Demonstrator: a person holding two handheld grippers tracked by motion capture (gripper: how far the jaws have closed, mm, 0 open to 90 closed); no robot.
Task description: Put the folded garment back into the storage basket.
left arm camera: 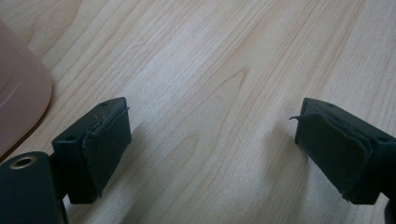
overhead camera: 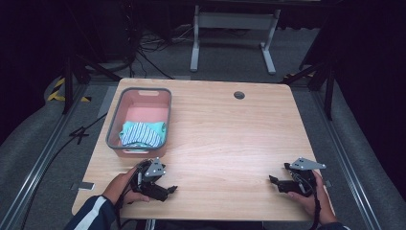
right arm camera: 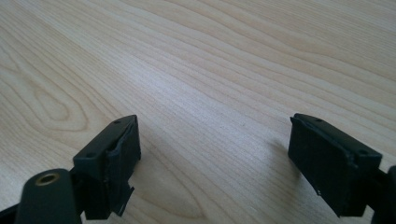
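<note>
A pink basket (overhead camera: 143, 96) with a grey rim stands at the table's left side, and a folded teal-and-white striped cloth (overhead camera: 142, 133) lies in its near end. My left gripper (overhead camera: 168, 190) rests low on the table just in front of the basket, held by a hand, jaws wide apart with bare wood between the pads (left arm camera: 105, 149). My right gripper (overhead camera: 276, 182) sits near the front right of the table, also open and holding nothing; its pads (right arm camera: 116, 163) frame bare wood. A curved pink edge of the basket (left arm camera: 18, 102) shows at the left of the left gripper view.
The light wooden table (overhead camera: 230, 139) has a round cable hole (overhead camera: 239, 95) near its far edge. Beyond it stands a white desk frame (overhead camera: 234, 28) on grey carpet, with cables on the floor. Dark curtains close both sides.
</note>
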